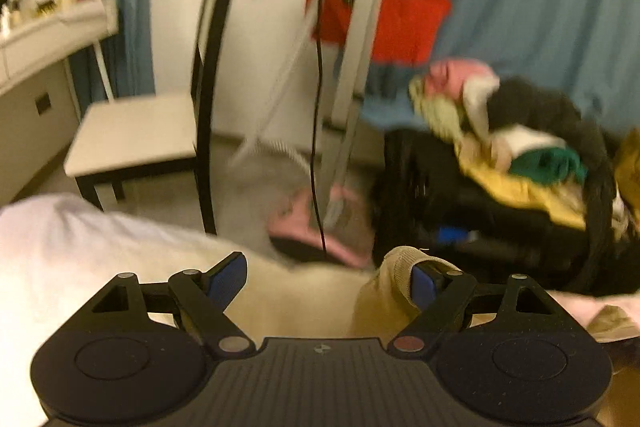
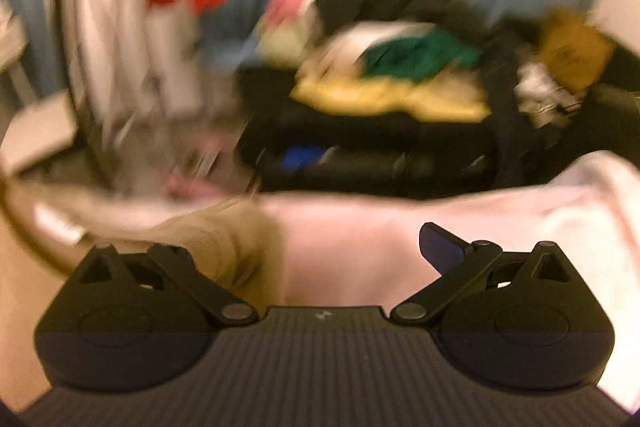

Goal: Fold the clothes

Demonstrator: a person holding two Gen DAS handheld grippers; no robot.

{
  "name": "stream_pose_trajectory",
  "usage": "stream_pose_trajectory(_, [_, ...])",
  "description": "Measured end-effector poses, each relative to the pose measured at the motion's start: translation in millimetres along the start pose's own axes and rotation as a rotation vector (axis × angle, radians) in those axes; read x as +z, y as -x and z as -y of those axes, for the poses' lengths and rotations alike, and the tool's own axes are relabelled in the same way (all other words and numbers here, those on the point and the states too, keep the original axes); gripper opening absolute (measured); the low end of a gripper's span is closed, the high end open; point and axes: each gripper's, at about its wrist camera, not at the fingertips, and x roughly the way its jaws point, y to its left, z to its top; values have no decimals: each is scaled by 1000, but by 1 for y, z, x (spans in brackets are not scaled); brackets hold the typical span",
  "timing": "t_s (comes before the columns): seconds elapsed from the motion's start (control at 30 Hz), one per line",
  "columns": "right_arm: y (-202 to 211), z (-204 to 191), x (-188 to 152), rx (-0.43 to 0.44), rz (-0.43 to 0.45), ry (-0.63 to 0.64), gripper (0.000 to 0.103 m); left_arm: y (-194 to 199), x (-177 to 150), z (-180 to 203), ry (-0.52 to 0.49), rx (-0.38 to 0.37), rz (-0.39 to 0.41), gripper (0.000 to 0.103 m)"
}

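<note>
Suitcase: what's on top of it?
A loose clothes pile sits on the black suitcase: yellow, green, white, pink and dark pieces. The view is blurred, and whatever lies under the pile is covered.

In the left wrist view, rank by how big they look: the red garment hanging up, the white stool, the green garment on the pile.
1. white stool and red garment: look alike in size, and blur makes it unsure.
2. green garment: clearly smallest.

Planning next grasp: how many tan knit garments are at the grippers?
1: the tan knit garment drapes over the left gripper's right finger; more may be hidden in the blur.
</note>
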Motion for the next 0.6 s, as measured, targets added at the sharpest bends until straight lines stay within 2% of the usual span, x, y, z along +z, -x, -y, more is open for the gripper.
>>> stream_pose_trajectory(0.1, [-3,-11,-1,66,-70,52,103,-14,-1,2,-50,-62,-129,85])
stream_pose_trajectory(0.2, [13,-18,-1,144,-69,54,103,-1,2,11,-147,-79,-169,89])
stream_pose_trajectory(0.3, [42,-21,-3,161,-25,25,103,29,3,21,-229,-105,-132,96])
stream_pose_trajectory(0.4, [73,-20,-11,158,47,-17,103,71,-8,24,-264,-119,-61,96])
stream_pose_trajectory(0.5, [115,-18,-28,153,140,-63,103,122,-29,14,-247,-123,29,96])
stream_pose_trajectory(0.6, [174,-19,-56,159,223,-101,103,187,-60,-3,-192,-153,94,96])
